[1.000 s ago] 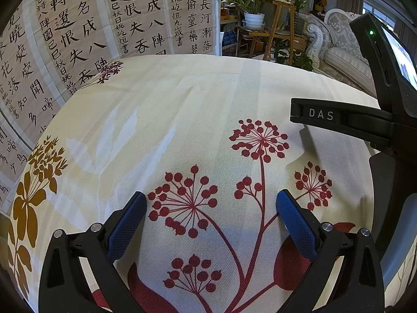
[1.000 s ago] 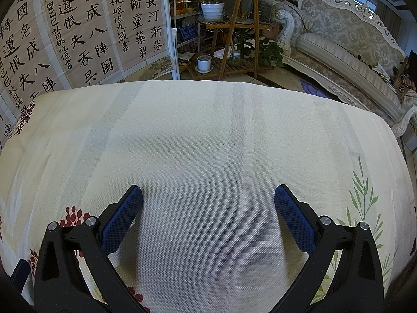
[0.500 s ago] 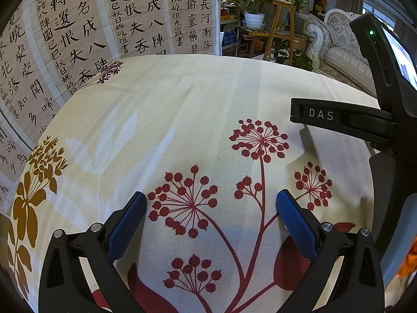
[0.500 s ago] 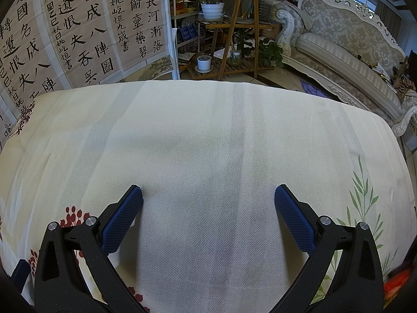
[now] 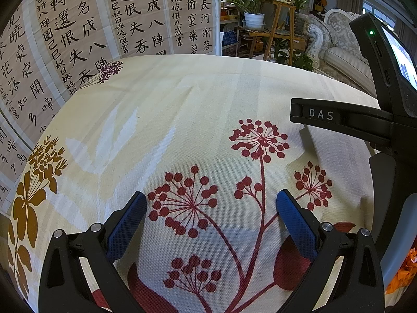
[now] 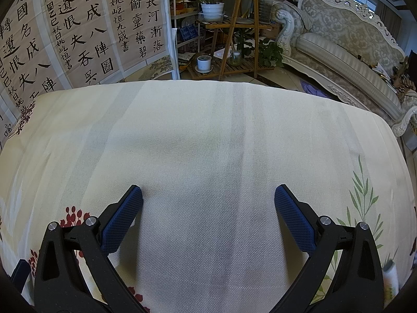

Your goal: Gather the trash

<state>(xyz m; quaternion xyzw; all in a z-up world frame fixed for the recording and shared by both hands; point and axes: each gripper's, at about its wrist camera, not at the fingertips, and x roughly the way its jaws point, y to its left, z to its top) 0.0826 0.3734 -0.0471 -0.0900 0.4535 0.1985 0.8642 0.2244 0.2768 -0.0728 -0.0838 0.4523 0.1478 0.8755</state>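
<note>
My left gripper [image 5: 211,208] is open and empty over a cream tablecloth [image 5: 182,104] printed with red flowers. An orange crumpled piece of trash [image 5: 401,271] shows at the far right edge of the left wrist view, behind the right gripper's body [image 5: 365,120]. My right gripper [image 6: 208,206] is open and empty over the plain part of the cloth [image 6: 208,143]. A small white object [image 6: 391,274], blurred, lies at the lower right edge of the right wrist view.
Calligraphy screens [image 5: 91,26] stand behind the table on the left. A wooden plant stand [image 6: 234,26] with pots and an ornate sofa [image 6: 351,52] lie beyond the table's far edge.
Both grippers stay still and open. An orange item has come into the lower right corner of the left wrist view. A white object now shows at the right wrist view's lower right edge.
</note>
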